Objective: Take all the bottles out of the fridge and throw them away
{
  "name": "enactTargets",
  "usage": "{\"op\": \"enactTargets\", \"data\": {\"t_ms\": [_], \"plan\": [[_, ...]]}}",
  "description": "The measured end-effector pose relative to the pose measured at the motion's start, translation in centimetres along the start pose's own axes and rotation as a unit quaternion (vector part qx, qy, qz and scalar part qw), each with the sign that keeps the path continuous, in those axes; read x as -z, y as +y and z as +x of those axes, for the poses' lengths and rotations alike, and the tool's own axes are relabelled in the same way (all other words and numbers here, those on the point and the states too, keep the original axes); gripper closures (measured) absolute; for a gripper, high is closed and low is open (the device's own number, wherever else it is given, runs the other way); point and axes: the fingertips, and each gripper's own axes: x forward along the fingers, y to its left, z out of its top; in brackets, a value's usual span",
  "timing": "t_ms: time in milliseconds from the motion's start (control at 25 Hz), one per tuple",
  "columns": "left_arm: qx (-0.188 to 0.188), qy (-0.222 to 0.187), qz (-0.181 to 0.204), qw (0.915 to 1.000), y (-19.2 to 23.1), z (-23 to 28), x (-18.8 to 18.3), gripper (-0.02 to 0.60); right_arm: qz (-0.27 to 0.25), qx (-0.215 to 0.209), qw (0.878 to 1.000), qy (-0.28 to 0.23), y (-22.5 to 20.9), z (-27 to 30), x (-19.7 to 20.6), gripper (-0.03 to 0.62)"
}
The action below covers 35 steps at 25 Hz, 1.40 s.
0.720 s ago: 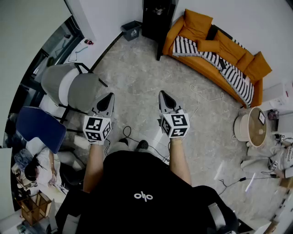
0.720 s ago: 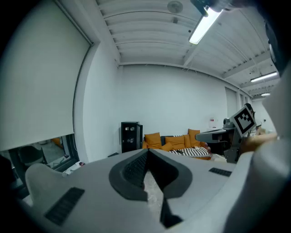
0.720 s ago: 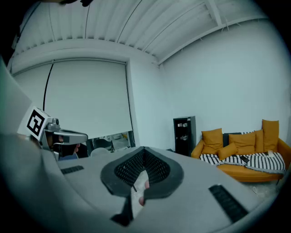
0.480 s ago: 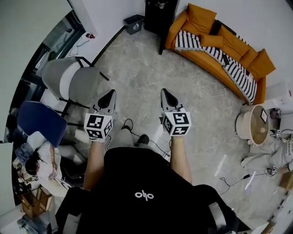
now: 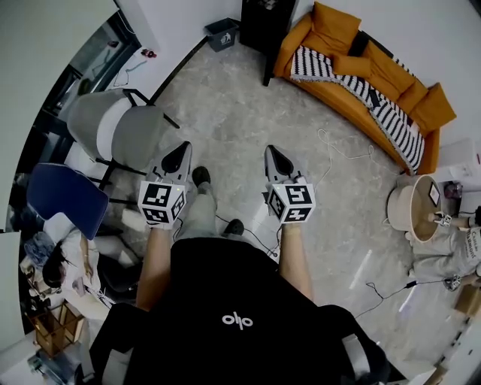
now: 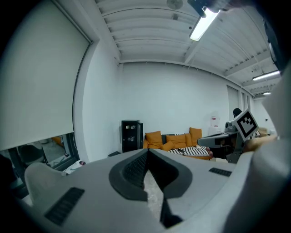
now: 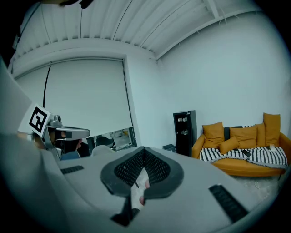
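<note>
Well, from overhead the left gripper (image 5: pixel 180 151) and right gripper (image 5: pixel 271 153) are both pinched closed on nothing, aimed at the black fridge (image 5: pixel 264 21) well across the room. Left gripper view: pale shapes on its shelves are likely the bottles (image 6: pixel 130 128). I'd guess they are smooth, round and light, so take each around the body. Right gripper view: jaws together, empty.

Noted orange sofa (image 5: pixel 379 66), black-and-white striped blanket (image 5: pixel 312 71), black fridge (image 5: pixel 267 19), grey chair (image 5: pixel 120 131), blue chair (image 5: pixel 64 207), mottled grey floor (image 5: pixel 225 113).
</note>
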Motion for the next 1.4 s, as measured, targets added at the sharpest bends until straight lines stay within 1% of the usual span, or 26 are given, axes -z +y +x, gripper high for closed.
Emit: {"op": "enactTargets", "data": {"t_ms": [200,400,520,680,920,1040,1200,1400], "plan": [[-0.002,-0.007,-0.009,0.9999,2.9,2.7,0.1,0.581,-0.009,0.002,1.000,0.011,-0.4,3.8,-0.2,0.591],[-0.004,-0.010,-0.027,0.9996,8.4,7.6,0.0,0.581,-0.018,0.004,1.000,0.018,-1.1,11.0,-1.7,0.591],[-0.001,-0.010,-0.035,0.9993,12.7,10.8,-0.4,0.581,-0.026,0.002,0.999,0.023,-1.0,16.3,-3.2,0.591],[0.005,-0.008,-0.042,0.9991,19.6,15.3,-1.1,0.581,-0.029,0.008,0.999,0.028,-0.4,24.4,-5.7,0.591],[0.018,-0.006,-0.047,0.9987,29.5,21.2,-3.0,0.581,-0.049,-0.001,0.998,0.031,1.8,36.6,-9.7,0.591],[0.026,-0.005,-0.051,0.9983,33.5,23.6,-3.7,0.581,-0.050,0.002,0.998,0.029,2.7,41.4,-11.3,0.591],[0.039,-0.003,-0.055,0.9977,37.3,26.6,-4.4,0.581,-0.050,0.007,0.998,0.033,3.2,46.0,-12.2,0.591],[0.051,0.001,-0.056,0.9972,39.9,30.8,-4.5,0.581,-0.043,0.014,0.998,0.044,1.8,50.6,-12.3,0.591]]}}
